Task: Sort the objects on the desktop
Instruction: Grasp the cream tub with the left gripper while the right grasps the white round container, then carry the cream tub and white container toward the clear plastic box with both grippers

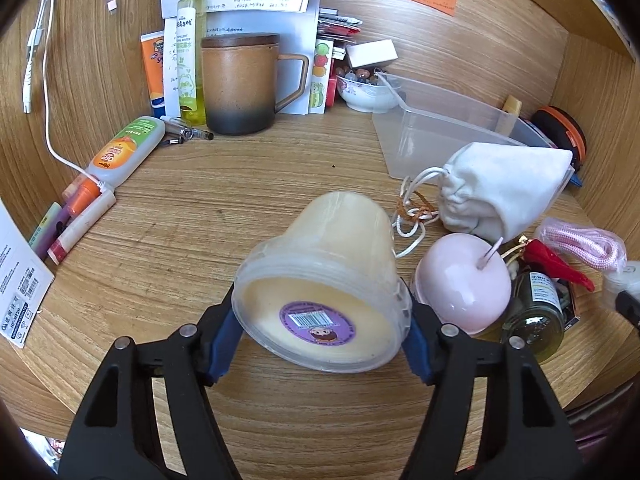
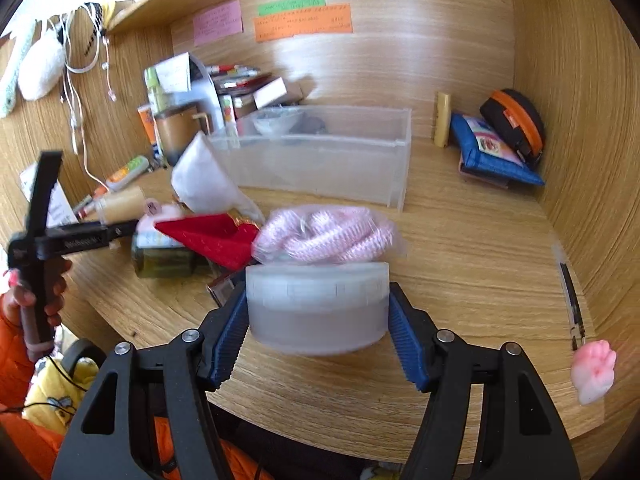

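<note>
My left gripper (image 1: 322, 328) is shut on a cream-filled plastic tub (image 1: 332, 264). The tub lies on its side on the desk, its purple-labelled lid towards the camera, and the blue pads (image 1: 226, 332) press the lid's rim from both sides. My right gripper (image 2: 318, 312) is shut on a frosted round jar (image 2: 316, 300), held just above the desk's front edge. The right wrist view also shows the left gripper (image 2: 80, 240) in a hand at the far left, with the tub (image 2: 120, 202) in front of it. An empty clear plastic bin (image 1: 440, 136) (image 2: 320, 160) stands at the back.
Beside the tub lie a pink ball (image 1: 464, 284), a white drawstring pouch (image 1: 504, 192), a green glass bottle (image 1: 536, 320) and bagged pink rope (image 2: 328, 236). A brown mug (image 1: 240, 84), a spray bottle (image 1: 192, 48) and a bowl (image 1: 364, 92) line the back. A blue pouch (image 2: 492, 148) sits far right.
</note>
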Available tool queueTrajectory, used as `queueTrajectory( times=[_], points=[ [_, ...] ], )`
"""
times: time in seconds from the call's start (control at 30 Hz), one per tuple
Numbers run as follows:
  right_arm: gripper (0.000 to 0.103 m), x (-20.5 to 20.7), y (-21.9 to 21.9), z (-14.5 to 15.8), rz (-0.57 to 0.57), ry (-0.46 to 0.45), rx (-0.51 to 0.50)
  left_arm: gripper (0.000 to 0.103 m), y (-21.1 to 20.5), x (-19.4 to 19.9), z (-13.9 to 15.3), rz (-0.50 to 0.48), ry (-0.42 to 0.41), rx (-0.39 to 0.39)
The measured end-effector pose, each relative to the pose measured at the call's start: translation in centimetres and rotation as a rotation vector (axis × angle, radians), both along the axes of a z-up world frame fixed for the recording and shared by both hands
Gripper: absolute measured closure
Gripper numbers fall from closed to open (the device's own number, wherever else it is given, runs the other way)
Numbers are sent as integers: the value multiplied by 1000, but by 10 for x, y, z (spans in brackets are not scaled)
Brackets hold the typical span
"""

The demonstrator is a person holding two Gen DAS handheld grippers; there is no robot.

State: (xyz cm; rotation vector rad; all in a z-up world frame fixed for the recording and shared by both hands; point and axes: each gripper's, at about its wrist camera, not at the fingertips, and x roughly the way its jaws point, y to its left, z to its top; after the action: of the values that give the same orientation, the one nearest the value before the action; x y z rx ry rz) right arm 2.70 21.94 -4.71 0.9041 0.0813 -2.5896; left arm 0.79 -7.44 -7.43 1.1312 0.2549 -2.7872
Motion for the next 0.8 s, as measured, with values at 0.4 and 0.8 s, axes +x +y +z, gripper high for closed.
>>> queueTrajectory(
  times=[0.4,0.8],
  points=[
    [41,-6,-8,9,27,26,-6,35,-4,6,12,14,27,10],
    [41,-27,-1,37,0,87,-18,35,-2,9,40,8,85,-2]
  ],
)
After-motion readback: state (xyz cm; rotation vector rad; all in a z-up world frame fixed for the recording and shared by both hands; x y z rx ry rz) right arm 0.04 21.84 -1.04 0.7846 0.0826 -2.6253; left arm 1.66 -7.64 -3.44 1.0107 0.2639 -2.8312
